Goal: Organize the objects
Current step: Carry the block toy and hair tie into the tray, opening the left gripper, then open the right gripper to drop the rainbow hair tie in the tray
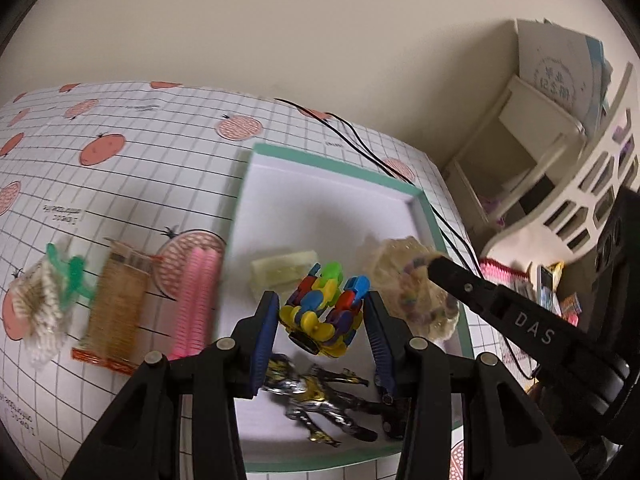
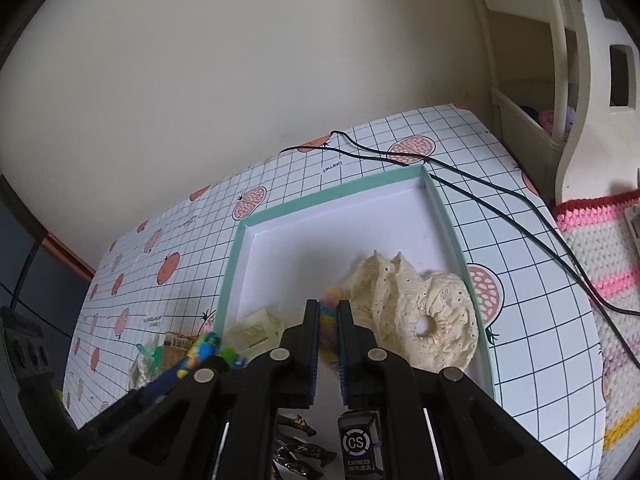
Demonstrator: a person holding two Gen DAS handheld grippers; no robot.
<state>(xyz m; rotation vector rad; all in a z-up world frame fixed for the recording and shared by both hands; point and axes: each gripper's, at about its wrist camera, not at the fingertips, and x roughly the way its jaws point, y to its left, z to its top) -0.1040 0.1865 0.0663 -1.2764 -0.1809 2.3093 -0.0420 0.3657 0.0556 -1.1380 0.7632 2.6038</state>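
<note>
My left gripper (image 1: 320,300) is shut on a multicoloured plastic link toy (image 1: 324,312), held above the white tray with a teal rim (image 1: 424,204). Below it in the tray lie a silver-and-gold action figure (image 1: 320,400) and a pale translucent block (image 1: 280,276). My right gripper (image 2: 328,309) is shut on a pastel bead bracelet (image 2: 329,322), right beside a cream lace scrunchie (image 2: 420,308) in the tray (image 2: 332,196). A small black "CS EXPRESS" piece (image 2: 358,444) lies under the right gripper. In the left wrist view the right gripper (image 1: 437,261) reaches in from the right.
Left of the tray on the grid-patterned table lie a pink hair roller (image 1: 196,304), an orange-brown packet (image 1: 116,312) and a white knitted piece with a green plastic figure (image 1: 44,304). Black cables (image 2: 480,188) run past the tray's far corner. A cream shelf (image 2: 560,80) and a crocheted mat (image 2: 600,248) stand at the right.
</note>
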